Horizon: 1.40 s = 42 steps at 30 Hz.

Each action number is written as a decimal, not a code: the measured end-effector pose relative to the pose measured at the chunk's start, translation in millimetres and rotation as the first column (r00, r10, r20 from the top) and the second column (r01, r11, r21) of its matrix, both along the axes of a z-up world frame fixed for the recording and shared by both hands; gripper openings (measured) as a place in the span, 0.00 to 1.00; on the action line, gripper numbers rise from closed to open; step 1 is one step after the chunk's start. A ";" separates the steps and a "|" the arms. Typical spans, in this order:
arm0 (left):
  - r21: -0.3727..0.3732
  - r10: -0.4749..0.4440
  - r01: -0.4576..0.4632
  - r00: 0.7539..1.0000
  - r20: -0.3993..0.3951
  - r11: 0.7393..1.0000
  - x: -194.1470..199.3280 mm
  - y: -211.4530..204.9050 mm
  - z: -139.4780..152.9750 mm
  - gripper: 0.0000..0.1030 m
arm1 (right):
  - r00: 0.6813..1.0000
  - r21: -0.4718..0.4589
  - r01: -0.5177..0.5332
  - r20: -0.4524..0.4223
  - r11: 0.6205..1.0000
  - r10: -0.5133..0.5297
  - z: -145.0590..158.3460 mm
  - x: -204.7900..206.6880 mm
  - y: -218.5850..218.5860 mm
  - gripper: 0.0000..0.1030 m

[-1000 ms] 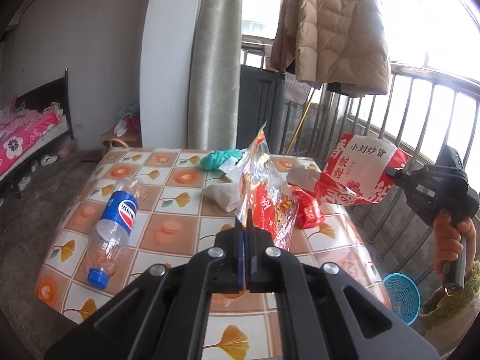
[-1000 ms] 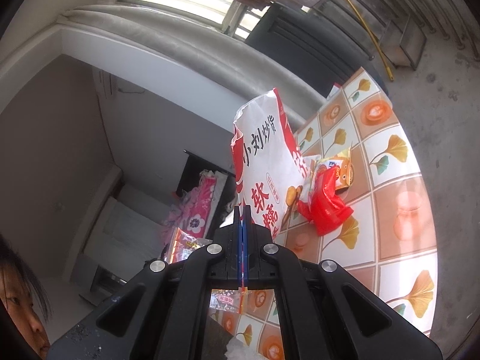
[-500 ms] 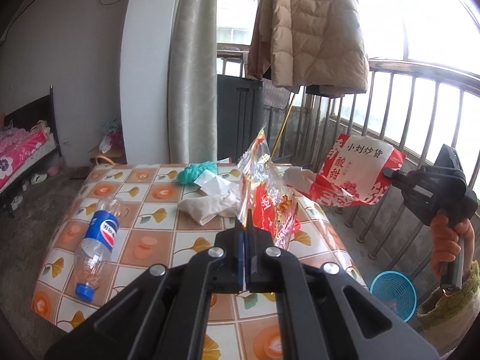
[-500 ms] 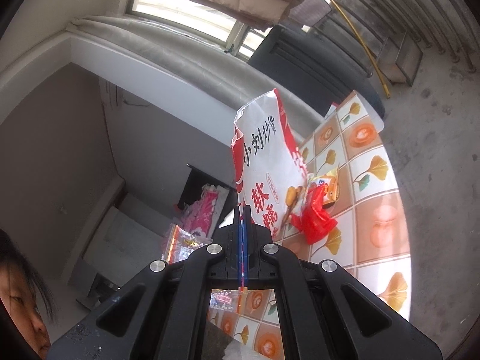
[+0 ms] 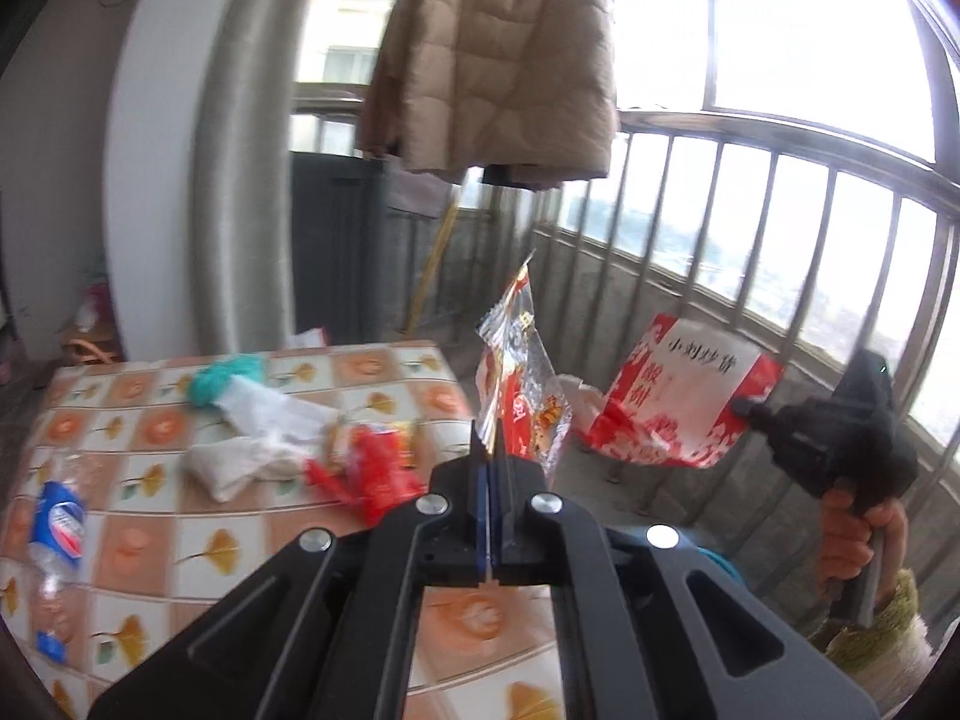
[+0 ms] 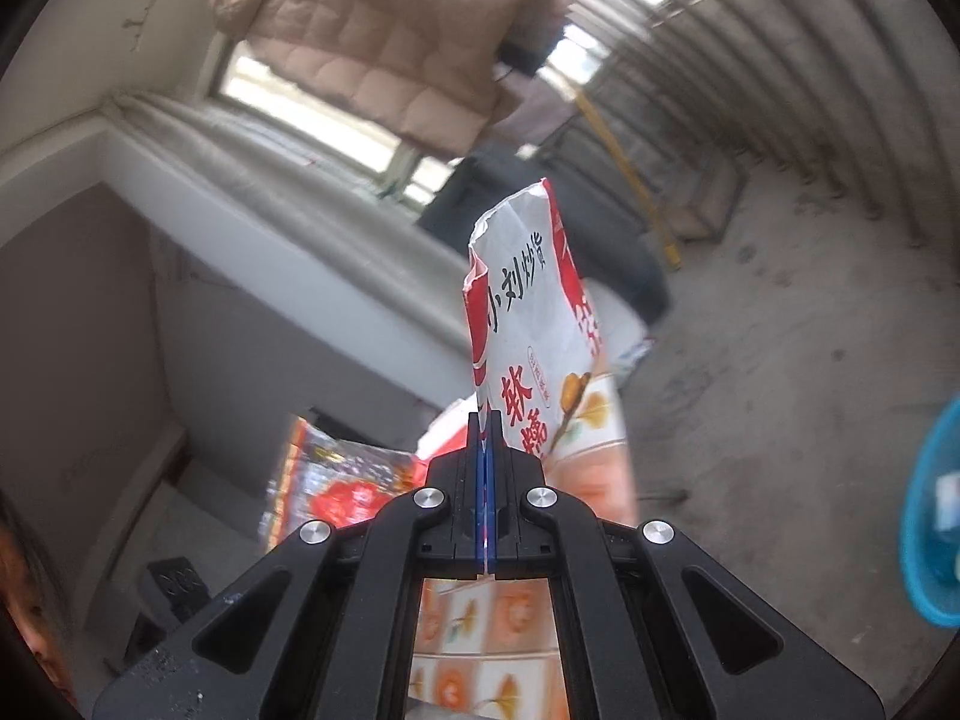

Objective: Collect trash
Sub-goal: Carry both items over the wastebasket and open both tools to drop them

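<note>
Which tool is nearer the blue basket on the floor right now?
Right. The right tool, shut on the red-and-white bag, is off the table with the blue basket close beside it; the left tool is at the table's edge.

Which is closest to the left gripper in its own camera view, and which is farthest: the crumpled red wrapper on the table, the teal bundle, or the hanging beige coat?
1. The crumpled red wrapper, on the table just left of the left gripper.
2. The teal bundle, farther back on the table, to the left.
3. The beige coat, hanging high by the railing, well behind the table.
</note>
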<state>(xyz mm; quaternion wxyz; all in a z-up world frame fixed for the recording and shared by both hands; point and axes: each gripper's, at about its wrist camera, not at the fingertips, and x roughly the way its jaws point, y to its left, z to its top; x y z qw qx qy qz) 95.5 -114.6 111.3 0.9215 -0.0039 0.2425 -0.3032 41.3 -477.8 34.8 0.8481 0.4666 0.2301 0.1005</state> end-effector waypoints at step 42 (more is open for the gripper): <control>0.123 -0.129 0.193 0.908 -0.399 0.973 13.9 -159.3 -108.6 0.61 | 0.723 -0.269 0.399 -0.497 0.877 -0.481 -180.8 -84.4 -110.1 0.57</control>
